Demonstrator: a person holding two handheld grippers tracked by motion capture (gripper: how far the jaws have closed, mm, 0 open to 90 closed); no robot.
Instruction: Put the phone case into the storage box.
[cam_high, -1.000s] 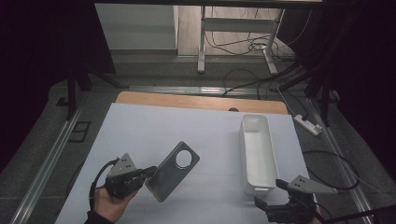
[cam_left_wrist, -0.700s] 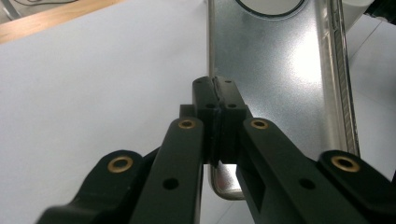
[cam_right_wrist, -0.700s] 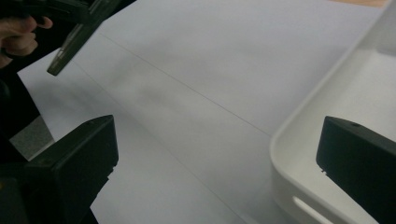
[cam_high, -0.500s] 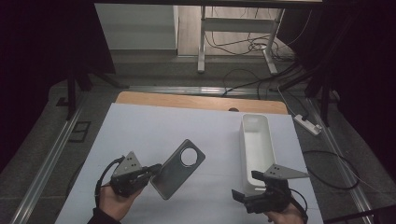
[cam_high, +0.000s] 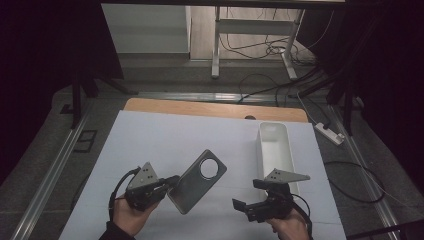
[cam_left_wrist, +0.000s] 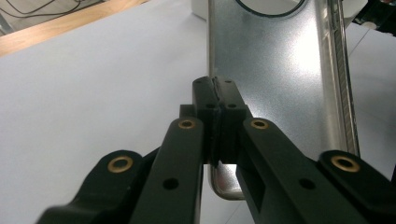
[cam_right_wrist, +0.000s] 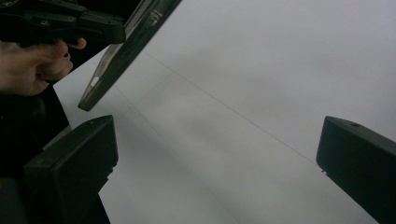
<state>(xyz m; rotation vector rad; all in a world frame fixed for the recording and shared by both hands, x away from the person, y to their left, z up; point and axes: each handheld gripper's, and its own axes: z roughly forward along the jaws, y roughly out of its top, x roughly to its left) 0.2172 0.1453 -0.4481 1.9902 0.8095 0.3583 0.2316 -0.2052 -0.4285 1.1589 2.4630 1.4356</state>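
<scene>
Since the earlier frame, the right gripper (cam_high: 243, 206) has slid leftward across the table (cam_high: 165, 135) toward the middle, away from the white tray (cam_high: 274, 145), while the left gripper (cam_high: 172, 181) has barely shifted. Its fingers (cam_left_wrist: 215, 100) are pressed together on the edge of the metal phone case (cam_high: 196, 181), which it holds tilted just above the white table surface, the round camera cut-out at the far end. The right gripper's fingers (cam_right_wrist: 74, 168) stand wide apart with nothing between them, pointing toward the case. The tray lies well to the right, beside the right gripper.
</scene>
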